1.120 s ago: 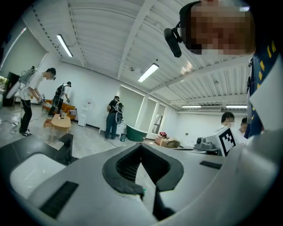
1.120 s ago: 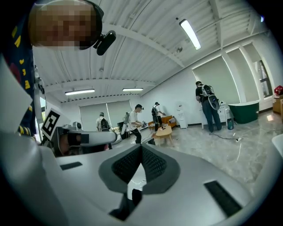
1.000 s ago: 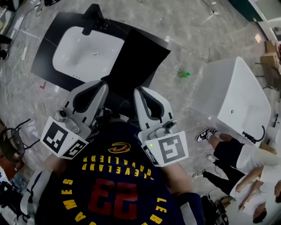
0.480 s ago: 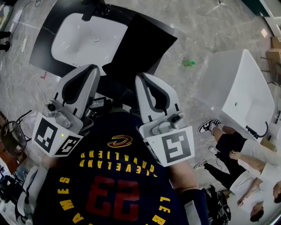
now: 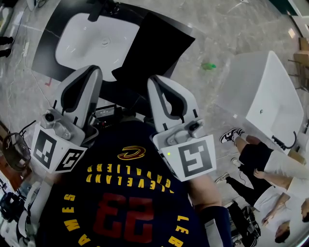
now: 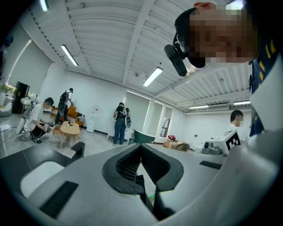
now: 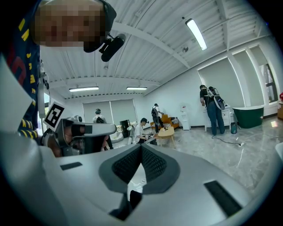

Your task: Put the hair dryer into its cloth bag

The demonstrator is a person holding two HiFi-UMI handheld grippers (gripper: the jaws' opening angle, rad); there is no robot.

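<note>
The flat black cloth bag (image 5: 154,48) lies on the right part of a black countertop (image 5: 50,62). It is set diamond-wise, with one corner pointing away from the person and no clear long axis. I cannot pick out the hair dryer in any view. I count one bag, one white oval basin (image 5: 91,43) sunk in that countertop with one black tap (image 5: 104,7), a second white tub (image 5: 270,91) well apart on the grey marble floor (image 5: 203,24), and one small green object (image 5: 208,66). The two grippers are held at chest height. The left gripper (image 5: 91,70) and the right gripper (image 5: 155,79) both have their jaws pressed together with nothing between them. The bag sits lower down, just ahead of the right gripper's tip.
</note>
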